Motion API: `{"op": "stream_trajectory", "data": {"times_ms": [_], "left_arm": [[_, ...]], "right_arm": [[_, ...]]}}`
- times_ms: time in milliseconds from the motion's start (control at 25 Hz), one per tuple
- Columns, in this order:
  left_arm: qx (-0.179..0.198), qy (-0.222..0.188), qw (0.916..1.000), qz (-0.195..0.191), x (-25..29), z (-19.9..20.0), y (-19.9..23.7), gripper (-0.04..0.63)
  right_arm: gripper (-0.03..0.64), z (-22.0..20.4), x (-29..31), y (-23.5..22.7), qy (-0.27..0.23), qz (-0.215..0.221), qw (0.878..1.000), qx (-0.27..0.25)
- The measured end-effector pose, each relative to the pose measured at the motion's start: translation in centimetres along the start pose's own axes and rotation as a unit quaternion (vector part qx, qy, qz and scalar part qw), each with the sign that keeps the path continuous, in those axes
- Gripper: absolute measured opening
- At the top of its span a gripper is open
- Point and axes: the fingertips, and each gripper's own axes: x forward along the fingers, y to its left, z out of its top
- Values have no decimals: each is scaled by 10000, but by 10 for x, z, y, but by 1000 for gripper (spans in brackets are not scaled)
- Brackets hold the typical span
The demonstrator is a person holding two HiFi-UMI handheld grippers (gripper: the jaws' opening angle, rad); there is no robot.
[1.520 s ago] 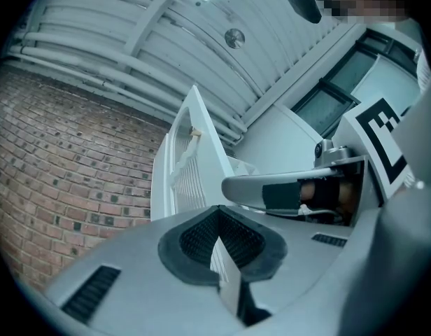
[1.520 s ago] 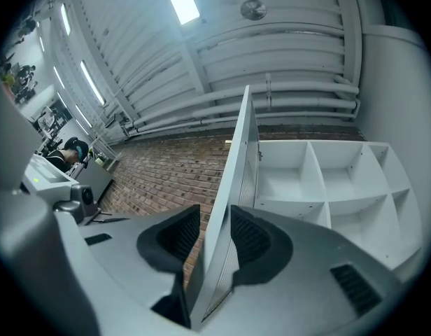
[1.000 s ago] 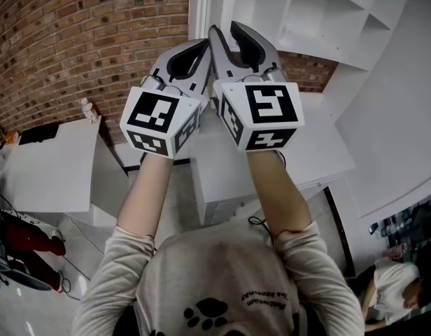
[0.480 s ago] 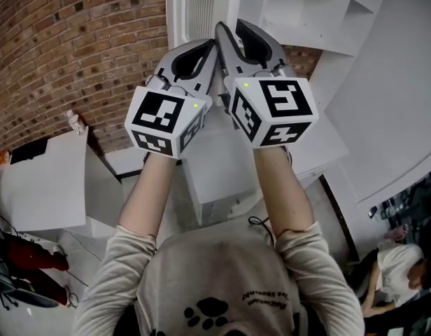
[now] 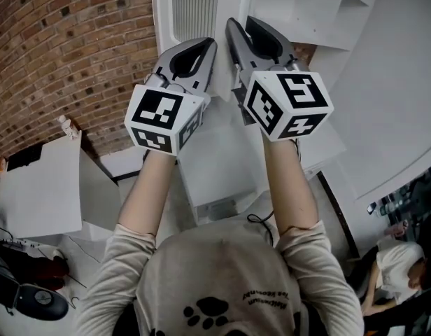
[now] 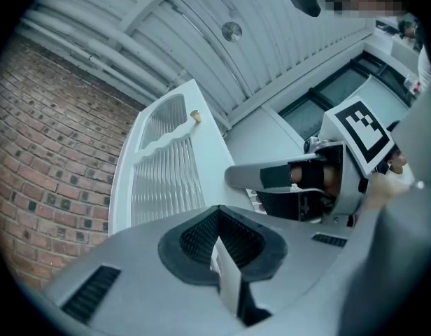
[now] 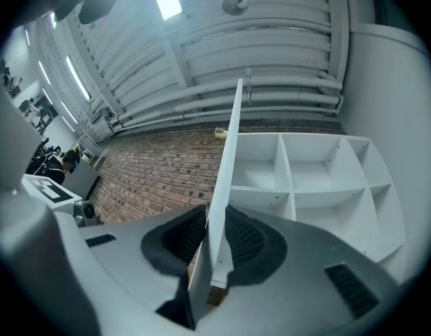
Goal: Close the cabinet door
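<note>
Two clamp door: left hand-held gripper; right hand-held gripper, just tightened.

No legible text. On shirt: paw print with a line of lettering beside it, inverted and too small to read. Faces of left cube and right cube: black-and-white square markers only, no characters.

The cabinet door stands ahead at top centre, its edge between the jaws of the left gripper and, just to the right, of the right gripper, whose jaws have just been closing on it. The shelves lie right of the door, the brick wall left of it. A table sits low at left, a person at the lower right corner
</note>
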Motion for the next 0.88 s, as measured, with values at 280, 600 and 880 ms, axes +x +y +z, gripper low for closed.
{"op": "stream_trajectory", "data": {"times_ms": [280,600,880], "left_arm": [[43,-35,9998,195,32,-11,-1,-5],[47,28,9991,410,65,-30,-2,-5],[113,104,9986,503,90,-46,1,-5]], "right_arm": [[92,-12,5,-41,-99,233,9993,268],[97,-26,10,-82,-150,586,9971,463],[104,-42,27,-114,-156,842,9942,650]]}}
